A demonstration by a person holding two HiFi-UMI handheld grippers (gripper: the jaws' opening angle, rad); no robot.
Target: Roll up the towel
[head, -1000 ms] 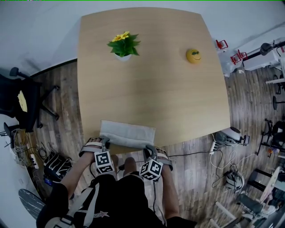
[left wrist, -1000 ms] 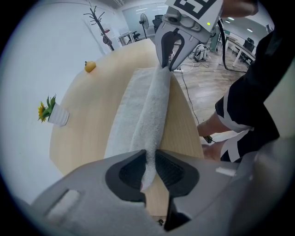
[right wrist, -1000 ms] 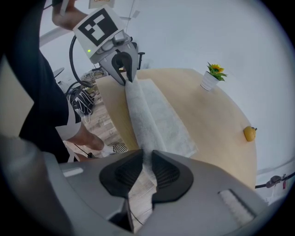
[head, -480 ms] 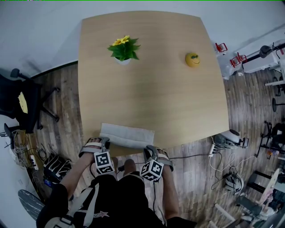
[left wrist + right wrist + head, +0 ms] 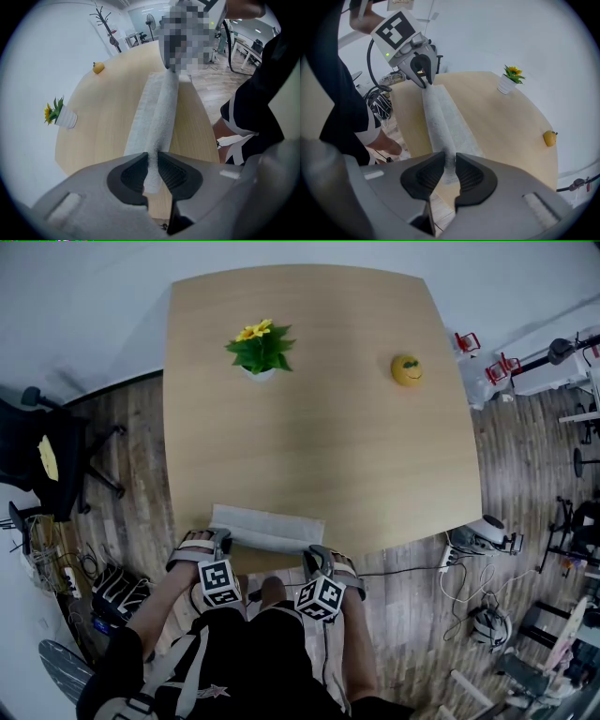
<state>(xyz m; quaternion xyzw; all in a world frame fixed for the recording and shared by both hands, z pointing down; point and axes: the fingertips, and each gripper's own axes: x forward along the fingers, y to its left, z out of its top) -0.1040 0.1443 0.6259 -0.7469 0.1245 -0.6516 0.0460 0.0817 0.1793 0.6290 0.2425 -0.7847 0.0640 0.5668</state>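
Light wood table [image 5: 319, 427] is standing on plank floor [image 5: 131, 484]. Grey towel [image 5: 267, 526] is lying at the near edge, long side running along that edge, near part rolled. Potted plant [image 5: 260, 348] with yellow flowers is sitting upright far left. Round yellow toy [image 5: 406, 369] is sitting far right, well apart from the plant.
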